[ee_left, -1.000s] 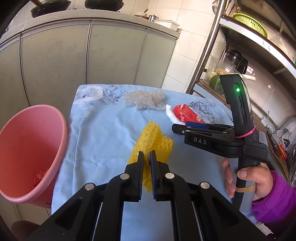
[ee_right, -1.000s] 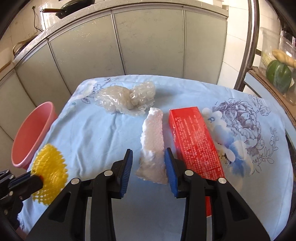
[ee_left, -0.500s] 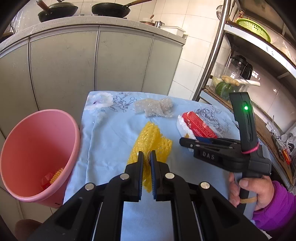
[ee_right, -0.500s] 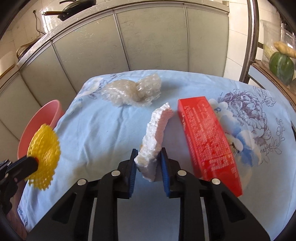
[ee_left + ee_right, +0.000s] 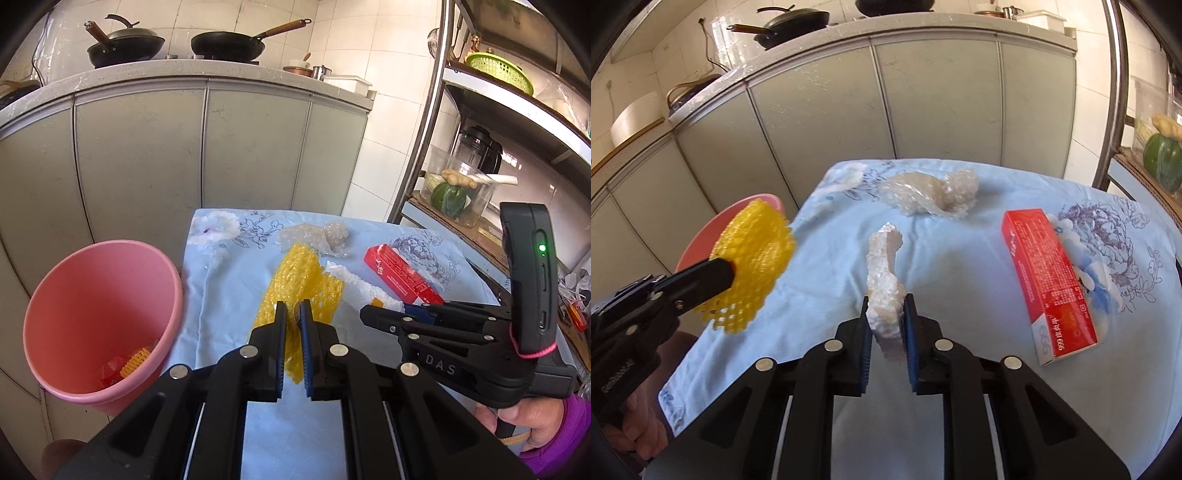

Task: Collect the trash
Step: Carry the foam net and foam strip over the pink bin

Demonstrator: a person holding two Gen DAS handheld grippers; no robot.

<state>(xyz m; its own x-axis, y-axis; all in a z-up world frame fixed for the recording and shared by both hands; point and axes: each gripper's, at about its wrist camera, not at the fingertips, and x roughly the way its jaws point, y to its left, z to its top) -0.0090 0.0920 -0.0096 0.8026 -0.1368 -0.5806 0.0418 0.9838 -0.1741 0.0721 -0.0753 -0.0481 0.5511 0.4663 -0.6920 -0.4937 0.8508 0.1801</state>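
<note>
My left gripper [image 5: 291, 314] is shut on a yellow foam net [image 5: 295, 280] and holds it above the table; it also shows in the right wrist view [image 5: 753, 258]. My right gripper [image 5: 886, 314] is shut on a white foam piece [image 5: 882, 273], lifted off the blue cloth; the piece also shows in the left wrist view [image 5: 358, 288]. A red box [image 5: 1049, 277] and a wad of bubble wrap [image 5: 931, 194] lie on the cloth. A pink bin [image 5: 99, 317] stands left of the table with some trash inside.
The table [image 5: 960, 258] carries a blue flowered cloth. Grey cabinets [image 5: 184, 147] stand behind it with pans on top. A metal shelf rack [image 5: 480, 147] with jars and vegetables is at the right.
Both grippers have risen: the yellow net and the white foam piece are lifted higher off the cloth. The right gripper closed on the foam piece a second ago.
</note>
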